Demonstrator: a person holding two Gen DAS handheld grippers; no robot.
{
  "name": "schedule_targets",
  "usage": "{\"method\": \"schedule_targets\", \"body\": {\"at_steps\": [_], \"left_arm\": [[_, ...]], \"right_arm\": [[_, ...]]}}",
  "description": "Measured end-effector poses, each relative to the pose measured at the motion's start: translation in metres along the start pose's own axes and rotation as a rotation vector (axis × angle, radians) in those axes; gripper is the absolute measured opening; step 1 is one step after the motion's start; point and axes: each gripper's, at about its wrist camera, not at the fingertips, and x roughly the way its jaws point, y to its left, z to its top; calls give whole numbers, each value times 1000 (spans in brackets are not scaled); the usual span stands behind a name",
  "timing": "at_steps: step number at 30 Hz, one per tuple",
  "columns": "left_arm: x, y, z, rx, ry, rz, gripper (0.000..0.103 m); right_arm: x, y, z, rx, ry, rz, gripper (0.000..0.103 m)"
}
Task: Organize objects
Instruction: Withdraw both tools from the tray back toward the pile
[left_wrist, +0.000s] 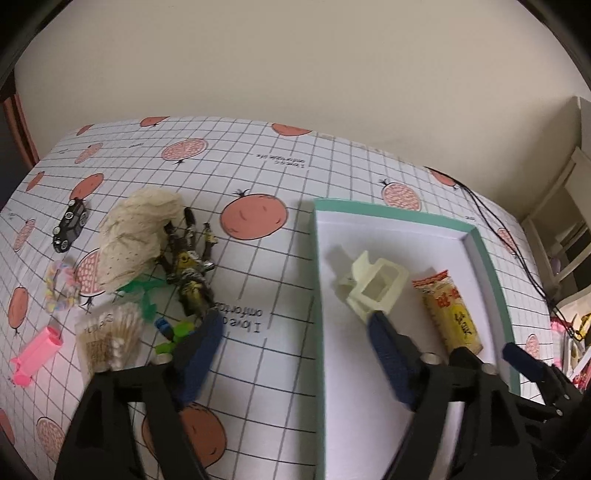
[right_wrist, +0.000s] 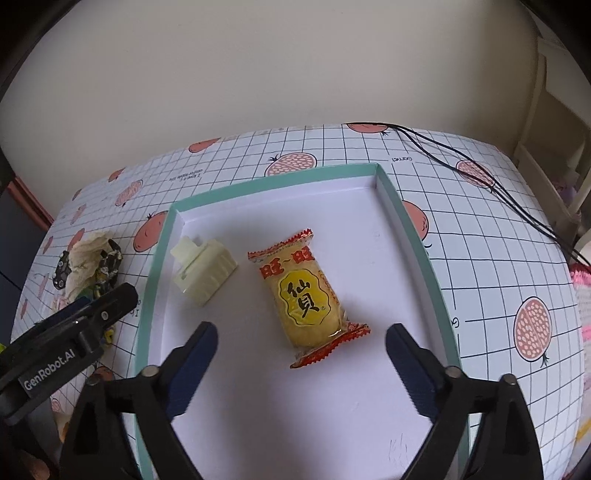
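The toys still left on the table (left_wrist: 280, 280) sit at about ten o'clock from the left claw (left_wrist: 295, 332), and that claw is much nearer to them than the right claw (right_wrist: 301, 341) is. So the left one looks like the best one to go for them. The closest toy is the robot toy (left_wrist: 188, 269). It is dark with yellow bits, and its long side points from six o'clock up to twelve. Just beside it are a crumpled cloth (left_wrist: 136, 236), a bag of cotton swabs (left_wrist: 107, 339), a small black car (left_wrist: 70, 223) and a pink clip (left_wrist: 35, 356). Both claws are wide open and hold nothing. The right claw hangs over the box (right_wrist: 406, 218), where the snack packet (right_wrist: 308, 299) and a pale plastic clip (right_wrist: 203, 271) already lie, a little apart.
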Motion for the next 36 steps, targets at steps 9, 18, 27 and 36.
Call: {"method": "schedule_targets", "body": {"at_steps": [9, 18, 27, 36], "left_arm": [[-9, 12, -3, -23, -27, 32, 103], [-22, 17, -1, -20, -45, 41, 103], [-41, 37, -1, -34, -45, 30, 103], [-65, 94, 4, -107, -83, 55, 103]], "right_arm": [[-6, 1, -3, 2, -4, -11, 103], [-18, 3, -4, -15, -30, -56, 103], [-34, 5, -8, 27, -55, -32, 103], [-42, 33, -7, 47, -74, 37, 103]]}}
